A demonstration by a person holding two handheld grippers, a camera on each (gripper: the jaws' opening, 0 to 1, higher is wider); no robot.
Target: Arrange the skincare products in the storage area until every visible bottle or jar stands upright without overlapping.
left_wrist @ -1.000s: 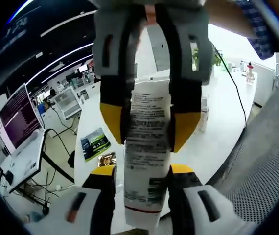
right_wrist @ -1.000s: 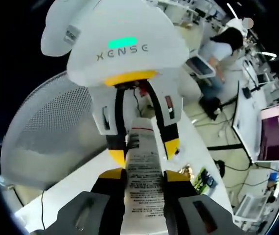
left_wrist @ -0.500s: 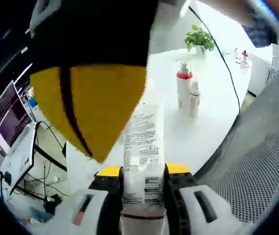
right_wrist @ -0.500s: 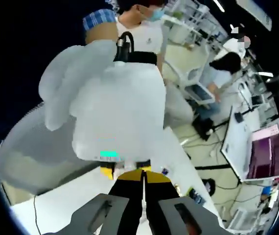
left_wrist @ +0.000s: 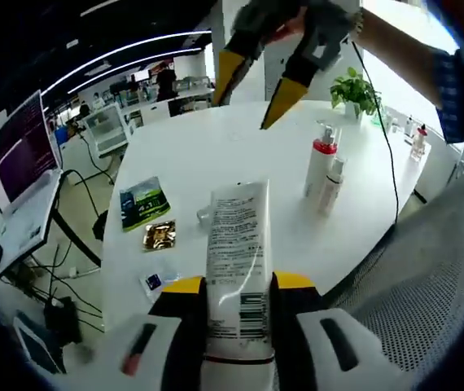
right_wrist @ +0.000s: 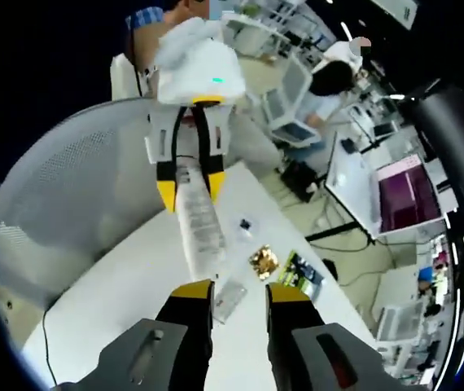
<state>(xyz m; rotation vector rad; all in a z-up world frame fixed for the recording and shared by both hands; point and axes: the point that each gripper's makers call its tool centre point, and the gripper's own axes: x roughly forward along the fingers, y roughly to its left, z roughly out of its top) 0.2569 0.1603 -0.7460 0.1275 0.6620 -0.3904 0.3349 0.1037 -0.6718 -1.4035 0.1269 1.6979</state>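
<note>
In the left gripper view, the bottom end of the white tube [left_wrist: 236,265] is hidden between the jaws of the left gripper [left_wrist: 238,285], and the small print on it is too tiny to read. The right gripper [left_wrist: 274,69] at the top is blurred and its body is cut off by the top edge. The little bottles [left_wrist: 415,138] at the far right are too small to tell apart.

In the right gripper view, the person [right_wrist: 160,18] at the top is cut off by the edge. The clear small thing [right_wrist: 229,298] between the jaws is too blurry to name.
</note>
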